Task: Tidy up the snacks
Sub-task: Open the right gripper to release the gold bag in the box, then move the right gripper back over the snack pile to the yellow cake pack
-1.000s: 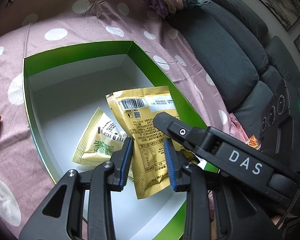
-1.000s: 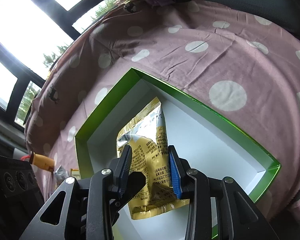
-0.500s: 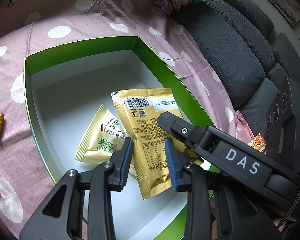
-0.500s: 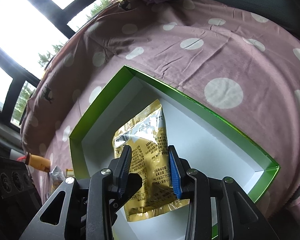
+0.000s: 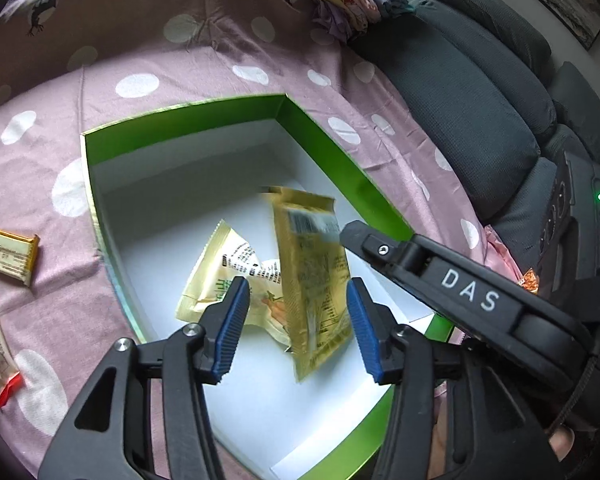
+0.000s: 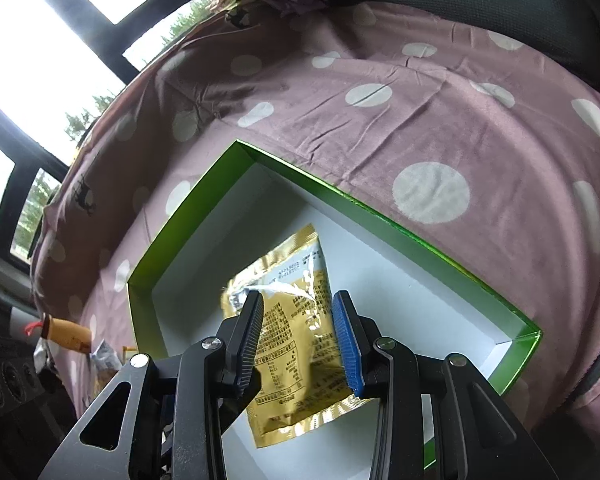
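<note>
Green box [image 5: 332, 152], white floor, on pink dotted cloth [image 5: 148, 76]: 2 snack packs inside. Gold pouch [image 5: 316, 280], blurred, between left gripper [image 5: 296, 320] jaws, which are opening, pads clear. Pale packet [image 5: 224, 268] beside it. Right gripper [image 6: 300, 344] jaws narrow, astride the pouch.

left wrist: close above green box [image 5: 332, 152], looks steeply down past own fingers, sofa [image 5: 480, 92] at right | right wrist: close, steeply down, windows [image 6: 40, 68] at left | shared: box, gold packet [image 5: 316, 280], dotted cloth [image 6: 420, 120]
</note>
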`<state>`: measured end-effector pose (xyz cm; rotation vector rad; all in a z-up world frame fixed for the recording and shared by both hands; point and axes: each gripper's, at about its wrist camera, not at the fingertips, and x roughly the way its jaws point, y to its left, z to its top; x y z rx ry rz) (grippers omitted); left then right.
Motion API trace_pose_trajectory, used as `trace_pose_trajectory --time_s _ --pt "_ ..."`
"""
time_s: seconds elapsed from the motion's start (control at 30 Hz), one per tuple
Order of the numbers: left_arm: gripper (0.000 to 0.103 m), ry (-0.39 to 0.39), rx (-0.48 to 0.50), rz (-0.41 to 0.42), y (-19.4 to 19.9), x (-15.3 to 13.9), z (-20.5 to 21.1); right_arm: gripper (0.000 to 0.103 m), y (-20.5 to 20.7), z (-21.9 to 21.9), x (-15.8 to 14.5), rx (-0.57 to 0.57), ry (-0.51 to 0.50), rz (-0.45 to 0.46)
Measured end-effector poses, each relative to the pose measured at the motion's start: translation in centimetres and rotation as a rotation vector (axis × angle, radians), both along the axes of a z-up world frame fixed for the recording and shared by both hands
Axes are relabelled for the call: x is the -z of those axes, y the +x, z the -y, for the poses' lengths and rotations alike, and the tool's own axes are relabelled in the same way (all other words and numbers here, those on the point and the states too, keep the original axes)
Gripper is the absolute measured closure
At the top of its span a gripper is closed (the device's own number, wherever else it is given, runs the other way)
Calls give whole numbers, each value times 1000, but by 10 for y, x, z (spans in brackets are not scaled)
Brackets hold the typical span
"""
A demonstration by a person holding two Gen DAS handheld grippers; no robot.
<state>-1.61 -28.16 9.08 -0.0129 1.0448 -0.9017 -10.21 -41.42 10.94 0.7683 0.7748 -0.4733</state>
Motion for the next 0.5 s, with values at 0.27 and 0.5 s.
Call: trace_pose_trajectory --time_s 0.27,0.5 --pt "37 -33 -165 97 -6 -31 -74 65 -6 -8 -19 3 -34 106" --pt "21 41 -376 195 -6 -51 -154 60 2 -40 -38 -60 -118 152"
